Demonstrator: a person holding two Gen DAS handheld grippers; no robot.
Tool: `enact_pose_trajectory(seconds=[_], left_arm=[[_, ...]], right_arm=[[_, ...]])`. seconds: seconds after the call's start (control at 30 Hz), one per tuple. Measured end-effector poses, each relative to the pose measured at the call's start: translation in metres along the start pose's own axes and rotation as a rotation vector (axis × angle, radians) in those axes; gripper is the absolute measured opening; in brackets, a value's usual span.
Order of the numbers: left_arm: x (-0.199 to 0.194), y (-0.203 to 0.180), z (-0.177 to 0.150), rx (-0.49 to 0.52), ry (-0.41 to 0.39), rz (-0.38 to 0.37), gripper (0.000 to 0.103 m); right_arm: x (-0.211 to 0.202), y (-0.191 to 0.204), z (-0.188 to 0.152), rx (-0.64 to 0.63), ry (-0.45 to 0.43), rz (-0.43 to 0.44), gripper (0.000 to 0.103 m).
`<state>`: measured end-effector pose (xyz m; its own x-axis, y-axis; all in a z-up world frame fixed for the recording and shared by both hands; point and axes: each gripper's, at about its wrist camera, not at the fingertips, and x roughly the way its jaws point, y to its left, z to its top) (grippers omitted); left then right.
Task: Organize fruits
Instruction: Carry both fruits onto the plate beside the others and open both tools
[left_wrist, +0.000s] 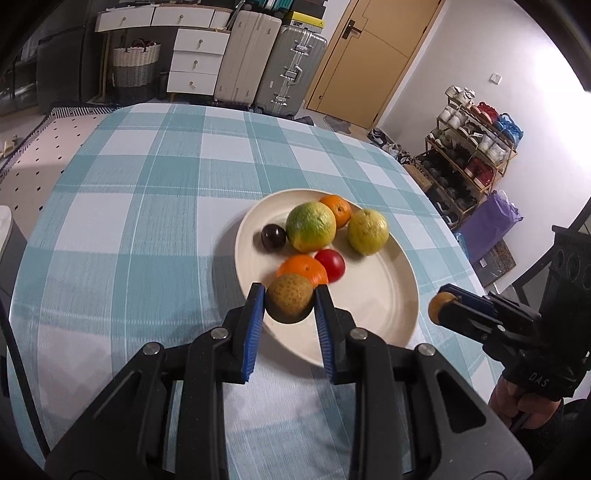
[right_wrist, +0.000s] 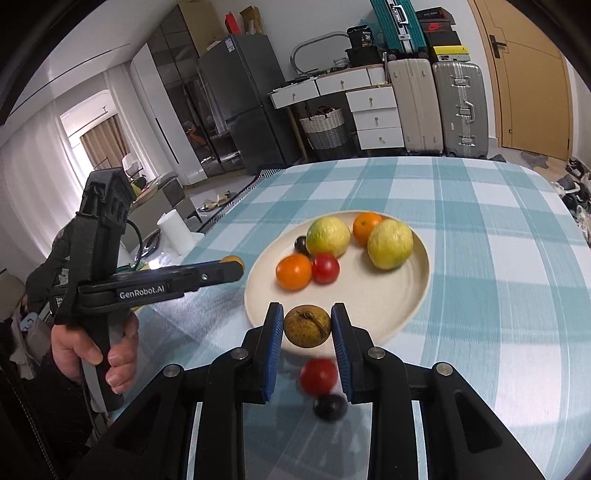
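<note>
Between the blue pads of the left gripper (left_wrist: 289, 295) a brown speckled fruit (left_wrist: 290, 298) is sitting clamped, the jaws closed on its flanks; the right gripper (right_wrist: 307, 325) is likewise pinching a second brown fruit (right_wrist: 307, 325), stem uppermost, its jaws shut on that fruit's sides. Both fruits are being carried above the near rim of the cream plate (left_wrist: 388, 314), which is lying on the checked tablecloth (left_wrist: 147, 221) and already holding a green-orange citrus (left_wrist: 311, 226), a yellow-green fruit (left_wrist: 368, 231), two oranges (left_wrist: 303, 268), a red tomato (left_wrist: 331, 264) and a dark plum (left_wrist: 273, 237).

What the coming move is turning on, as I judge it, is where bare plate lies from each tool; the open floor of the plate is lying straight ahead of the right gripper and below it, whereas the left gripper is coming in from the side, with the nearer orange and the tomato crowding just beyond its fruit. The right hand therefore seems the better placed to set down first, lowering forward onto the empty near part; the left fruit is probably needing the gap beside it.

Under the right gripper, a loose red tomato (right_wrist: 318, 376) and a dark plum (right_wrist: 330, 406) are waiting on the cloth, off the plate.
</note>
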<state>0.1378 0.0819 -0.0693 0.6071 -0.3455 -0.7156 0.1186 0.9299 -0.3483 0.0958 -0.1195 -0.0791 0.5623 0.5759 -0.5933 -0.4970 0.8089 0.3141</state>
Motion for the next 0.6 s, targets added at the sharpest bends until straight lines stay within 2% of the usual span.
enact_pose_trajectory(seconds=[0.27, 0.6], left_arm=[[0.022, 0.011, 0.022, -0.023, 0.023, 0.006, 0.024], [0.043, 0.018, 0.034, -0.025, 0.051, 0.002, 0.024]], right_arm=[[0.028, -0.011, 0.030, -0.010, 0.014, 0.011, 0.027], [0.062, -0.024, 0.054, -0.026, 0.033, -0.021, 0.027]])
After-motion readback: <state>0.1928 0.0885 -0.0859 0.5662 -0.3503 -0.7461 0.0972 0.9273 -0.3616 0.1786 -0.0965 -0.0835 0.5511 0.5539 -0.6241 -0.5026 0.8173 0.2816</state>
